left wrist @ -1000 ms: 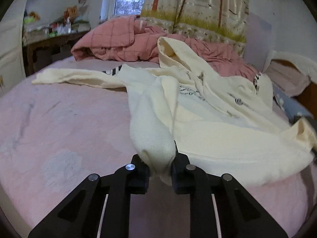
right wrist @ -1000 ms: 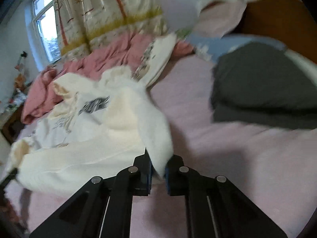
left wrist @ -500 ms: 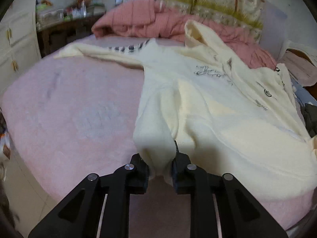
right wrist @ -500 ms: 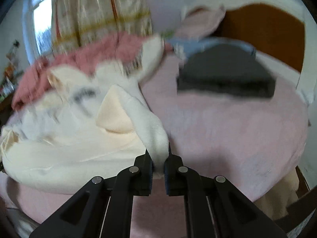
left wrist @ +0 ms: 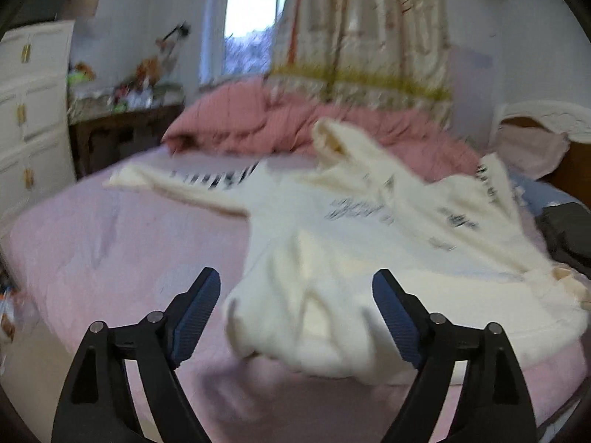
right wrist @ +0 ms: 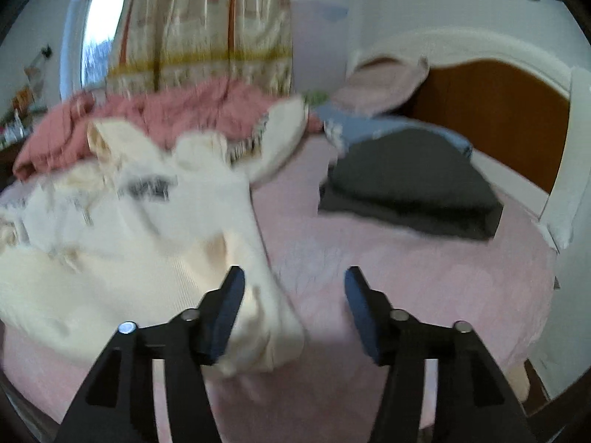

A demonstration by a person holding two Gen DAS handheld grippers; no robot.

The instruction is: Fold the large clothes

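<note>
A large cream hooded sweater [left wrist: 369, 243] lies spread front-up on the pink bed [left wrist: 110, 243], blurred by motion. Its hood points toward the far pillows and one sleeve reaches out to the left. My left gripper [left wrist: 297, 312] is opening wide, and the sweater's near hem corner lies loose between its fingers, untouched by the pads. In the right wrist view the sweater [right wrist: 122, 258] fills the left half. My right gripper [right wrist: 293, 304] is opening too, with the other hem corner drooping by its left finger [right wrist: 225, 313], not pinched.
A crumpled pink quilt [left wrist: 258, 122] lies at the far side under a patterned curtain [left wrist: 369, 37]. A folded dark grey garment [right wrist: 410, 181] and a blue cloth [right wrist: 369, 125] rest near the wooden headboard [right wrist: 491, 110]. White drawers [left wrist: 33, 110] and a cluttered desk [left wrist: 122, 118] stand to the left.
Both grippers, shut on the sweater's hem corners in the earlier frames, have opened and let the cloth drop onto the bed. Both views have pulled back toward the bed's near edge.
</note>
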